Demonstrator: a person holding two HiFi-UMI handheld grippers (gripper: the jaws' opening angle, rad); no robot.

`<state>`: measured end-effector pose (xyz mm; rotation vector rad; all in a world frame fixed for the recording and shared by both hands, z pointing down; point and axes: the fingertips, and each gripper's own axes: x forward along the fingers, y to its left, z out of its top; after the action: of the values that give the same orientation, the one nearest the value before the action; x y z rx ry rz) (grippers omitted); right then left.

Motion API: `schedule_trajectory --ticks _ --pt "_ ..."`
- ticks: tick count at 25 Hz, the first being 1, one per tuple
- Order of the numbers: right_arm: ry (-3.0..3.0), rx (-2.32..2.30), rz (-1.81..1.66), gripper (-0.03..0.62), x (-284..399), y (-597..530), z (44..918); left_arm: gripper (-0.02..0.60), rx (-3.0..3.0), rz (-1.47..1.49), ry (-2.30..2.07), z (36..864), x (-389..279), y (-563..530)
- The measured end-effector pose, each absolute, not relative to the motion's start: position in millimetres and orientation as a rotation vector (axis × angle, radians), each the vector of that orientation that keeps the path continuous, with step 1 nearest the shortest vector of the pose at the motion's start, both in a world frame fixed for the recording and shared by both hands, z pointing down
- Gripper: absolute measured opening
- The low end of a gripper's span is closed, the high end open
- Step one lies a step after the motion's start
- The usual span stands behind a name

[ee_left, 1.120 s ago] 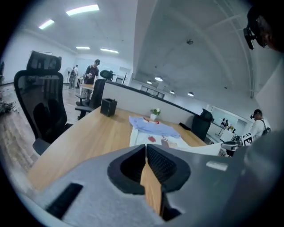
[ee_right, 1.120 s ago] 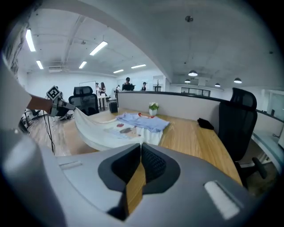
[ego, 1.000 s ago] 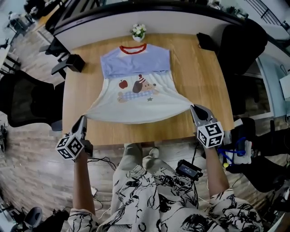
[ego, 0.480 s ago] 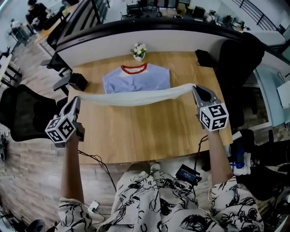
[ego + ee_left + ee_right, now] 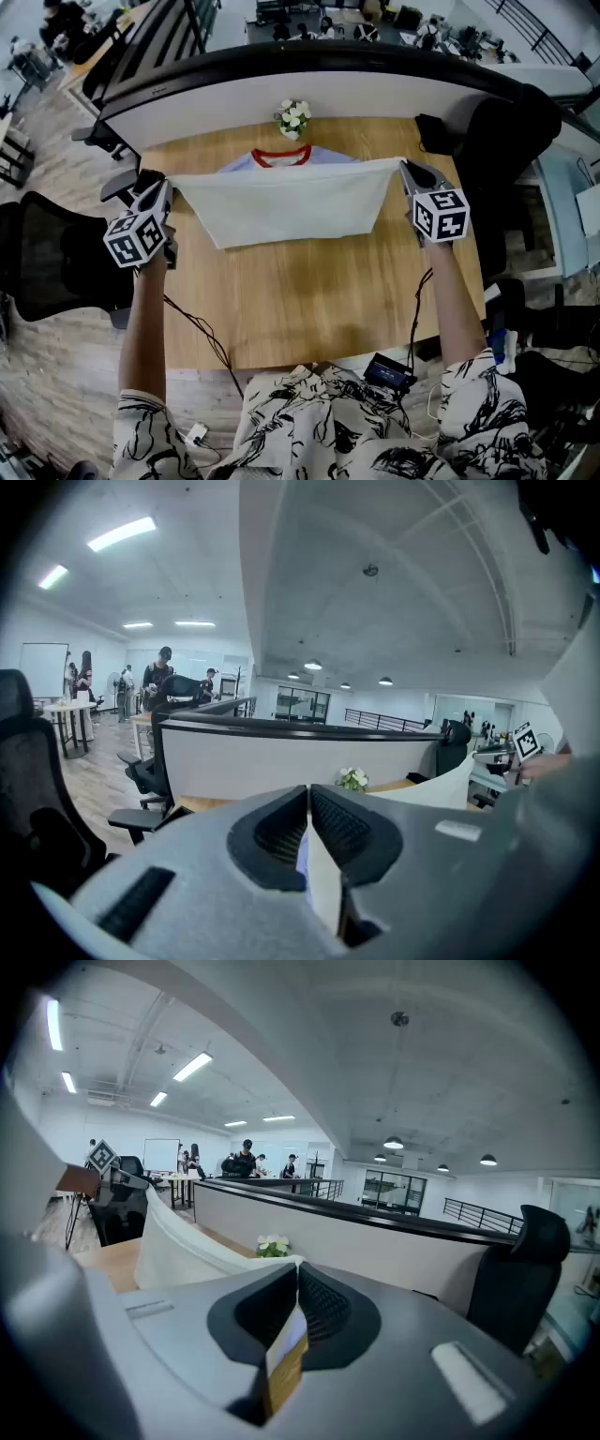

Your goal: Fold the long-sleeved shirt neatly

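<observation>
Since a second ago, the hem of the shirt [image 5: 281, 204] is off the near edge of the table [image 5: 309, 300] and lifted toward the collar. Your left gripper [image 5: 161, 190] and right gripper [image 5: 410, 170] each pinch a hem corner. White cloth hangs taut between them; the red collar peeks out behind, near the flowers [image 5: 293, 116].

Wooden table [image 5: 309, 300] in an open office.
White flowers [image 5: 293, 117] stand at its far edge (by a curved partition [image 5: 281, 89]); one black chair [image 5: 56, 267] sits left, a second chair [image 5: 511, 141] right.
</observation>
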<state>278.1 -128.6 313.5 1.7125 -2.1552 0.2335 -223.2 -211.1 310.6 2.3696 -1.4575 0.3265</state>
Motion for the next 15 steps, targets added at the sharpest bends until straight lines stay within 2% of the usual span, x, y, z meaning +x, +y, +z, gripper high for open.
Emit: schedule_trajectory --ticks 15 --pt "-1.907 1.64 0.484 0.018 295.4 -266.2 476.8 0.02 2.249 0.641 -1.322 486.2 -202.7 -348.0"
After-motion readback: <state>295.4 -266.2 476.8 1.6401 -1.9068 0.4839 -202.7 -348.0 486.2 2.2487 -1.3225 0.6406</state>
